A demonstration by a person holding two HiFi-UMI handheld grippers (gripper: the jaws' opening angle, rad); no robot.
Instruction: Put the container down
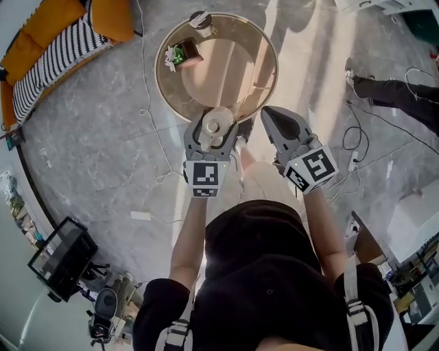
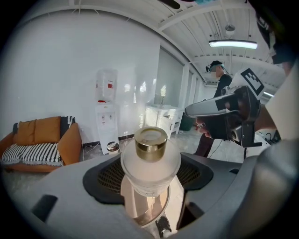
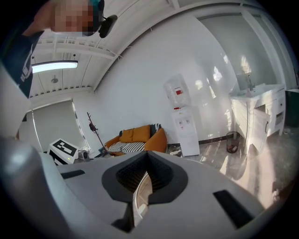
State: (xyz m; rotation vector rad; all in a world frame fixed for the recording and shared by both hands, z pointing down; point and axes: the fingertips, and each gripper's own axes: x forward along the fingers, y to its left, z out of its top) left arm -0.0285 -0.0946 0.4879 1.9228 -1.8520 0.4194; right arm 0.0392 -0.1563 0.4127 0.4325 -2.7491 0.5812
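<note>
My left gripper [image 1: 208, 140] grips the frosted, gold-capped container [image 1: 218, 124], its jaws part-way open around the rounded body. It hangs roughly above the near rim of the round glass table [image 1: 226, 65]. If I let go here, I judge it could catch the edge and topple to the floor, or slide in that curved grip. My right gripper [image 1: 270, 114] is nearly closed and empty.

Round table [image 1: 236, 63] bare centre and right; potted plant [image 1: 180, 55] left, small object [image 1: 201, 19] at far rim.
</note>
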